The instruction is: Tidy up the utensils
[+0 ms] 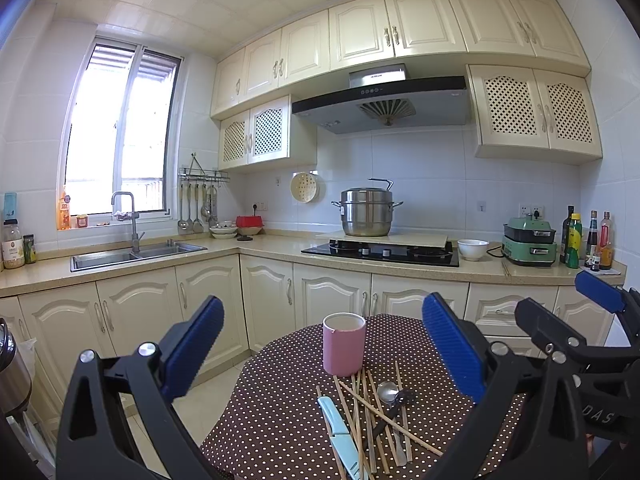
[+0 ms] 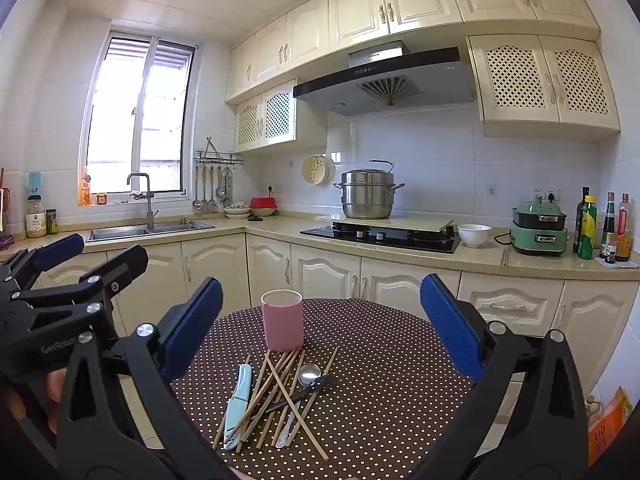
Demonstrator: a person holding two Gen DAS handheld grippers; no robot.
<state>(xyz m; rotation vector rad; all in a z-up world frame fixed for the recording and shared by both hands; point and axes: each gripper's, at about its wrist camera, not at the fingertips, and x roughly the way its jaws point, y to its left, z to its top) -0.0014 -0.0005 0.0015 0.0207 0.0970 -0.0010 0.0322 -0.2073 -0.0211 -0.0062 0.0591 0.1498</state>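
A pink cup (image 1: 344,344) (image 2: 282,325) stands upright on a round table with a brown polka-dot cloth (image 1: 280,420) (image 2: 380,380). In front of it lies a loose pile of wooden chopsticks (image 1: 362,412) (image 2: 276,392), a metal spoon (image 1: 388,392) (image 2: 309,374), a dark fork (image 2: 320,385) and a light blue knife (image 1: 340,432) (image 2: 239,404). My left gripper (image 1: 324,344) is open and empty above the table's near side. My right gripper (image 2: 320,320) is open and empty too. Each gripper shows at the edge of the other's view.
Behind the table runs an L-shaped counter with cream cabinets (image 1: 328,292), a sink (image 1: 136,256), a gas hob (image 1: 380,252) with a steel steamer pot (image 1: 366,212), a white bowl (image 1: 472,249), a green cooker (image 1: 530,240) and bottles (image 1: 588,240). A kettle (image 1: 10,372) stands left.
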